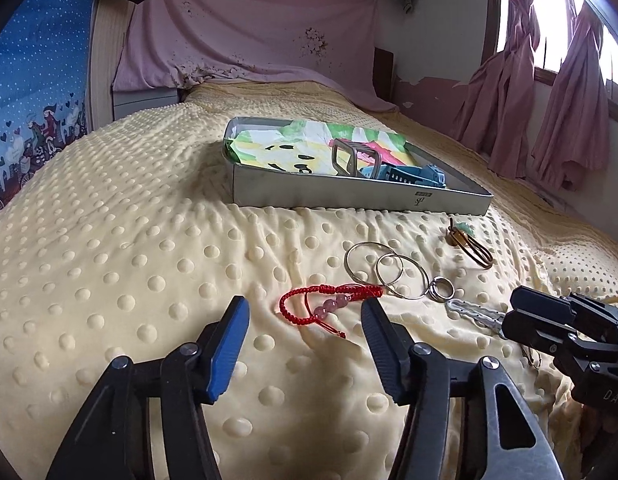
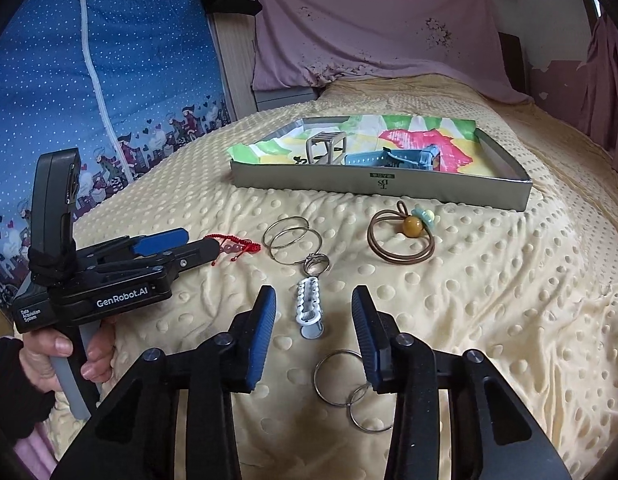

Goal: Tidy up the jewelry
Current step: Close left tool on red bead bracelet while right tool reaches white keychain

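A red cord bracelet with pink beads (image 1: pixel 331 306) (image 2: pixel 233 247) lies on the yellow dotted blanket, just ahead of and between the fingertips of my open left gripper (image 1: pixel 304 308) (image 2: pixel 203 239). To its right lie two silver hoops (image 1: pixel 379 270) (image 2: pixel 293 236), a silver ring (image 1: pixel 441 289) (image 2: pixel 317 265) and a white hair clip (image 1: pixel 475 312) (image 2: pixel 307 304). My right gripper (image 2: pixel 314 293) (image 1: pixel 509 312) stands open with the white clip between its fingers, not touching it. Two linked silver rings (image 2: pixel 337 376) lie partly under its right finger. A brown hair tie with an amber bead (image 2: pixel 413 226) (image 1: pixel 455 236) lies near the tray.
A shallow grey tray (image 1: pixel 349 196) (image 2: pixel 381 190) lined with colourful paper sits further back on the bed; it holds a blue hair claw (image 2: pixel 393 158) and a brownish clip (image 2: pixel 327 146). A hand (image 2: pixel 57 352) holds the left gripper. Pink curtains (image 1: pixel 549 112) hang on the right.
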Available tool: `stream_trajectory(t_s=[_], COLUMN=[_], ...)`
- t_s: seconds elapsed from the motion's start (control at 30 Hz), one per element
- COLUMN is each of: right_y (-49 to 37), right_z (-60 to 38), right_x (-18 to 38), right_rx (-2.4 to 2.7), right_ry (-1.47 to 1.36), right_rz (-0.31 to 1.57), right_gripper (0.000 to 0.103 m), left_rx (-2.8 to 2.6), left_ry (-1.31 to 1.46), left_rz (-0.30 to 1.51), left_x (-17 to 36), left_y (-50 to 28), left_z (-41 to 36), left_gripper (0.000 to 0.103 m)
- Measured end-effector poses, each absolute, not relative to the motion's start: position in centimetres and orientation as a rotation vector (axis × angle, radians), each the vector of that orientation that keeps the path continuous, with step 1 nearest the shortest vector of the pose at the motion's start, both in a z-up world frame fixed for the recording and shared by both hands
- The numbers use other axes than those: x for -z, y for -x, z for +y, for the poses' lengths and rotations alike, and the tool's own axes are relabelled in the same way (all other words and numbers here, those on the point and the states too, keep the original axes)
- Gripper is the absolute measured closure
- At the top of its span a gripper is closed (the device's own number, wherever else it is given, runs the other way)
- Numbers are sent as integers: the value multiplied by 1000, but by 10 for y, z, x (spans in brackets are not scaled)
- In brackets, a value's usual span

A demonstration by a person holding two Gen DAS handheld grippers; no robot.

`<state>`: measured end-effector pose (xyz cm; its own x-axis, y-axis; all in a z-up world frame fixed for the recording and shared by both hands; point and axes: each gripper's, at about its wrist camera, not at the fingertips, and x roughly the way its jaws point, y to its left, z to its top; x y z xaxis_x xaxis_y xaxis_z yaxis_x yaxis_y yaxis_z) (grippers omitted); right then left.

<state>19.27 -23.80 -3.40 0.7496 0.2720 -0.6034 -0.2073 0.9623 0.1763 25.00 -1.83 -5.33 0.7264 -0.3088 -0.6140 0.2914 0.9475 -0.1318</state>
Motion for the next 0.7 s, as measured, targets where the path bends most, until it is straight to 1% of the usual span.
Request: stream_trajectory(t_s=[0.07,0.13,0.27,0.4,0.63,0.7], right_y=[-195,-196,-198,-201,-201,-201], right_z=[-236,-234,-233,-233,-232,-232], right_x=[36,38,42,44,46,47], right_rx=[-273,-281,-286,-290,-294,-294], right_ry=[-99,-97,-96,-101,-102,-104], right_rz=[684,695,708,722,727,727], right_gripper=[70,73,73,73,73,77], left_rx=[338,340,351,366,378,381], left_ry=[32,36,47,51,74,68], left_rz=[705,721,726,735,739,734], left_x=[58,61,63,65,67,67], left_y=[-254,-256,-257,-261,-265,-264], left_z=[-18,-18,-17,-19,-19,-20], left_gripper=[57,61,62,68,84,87])
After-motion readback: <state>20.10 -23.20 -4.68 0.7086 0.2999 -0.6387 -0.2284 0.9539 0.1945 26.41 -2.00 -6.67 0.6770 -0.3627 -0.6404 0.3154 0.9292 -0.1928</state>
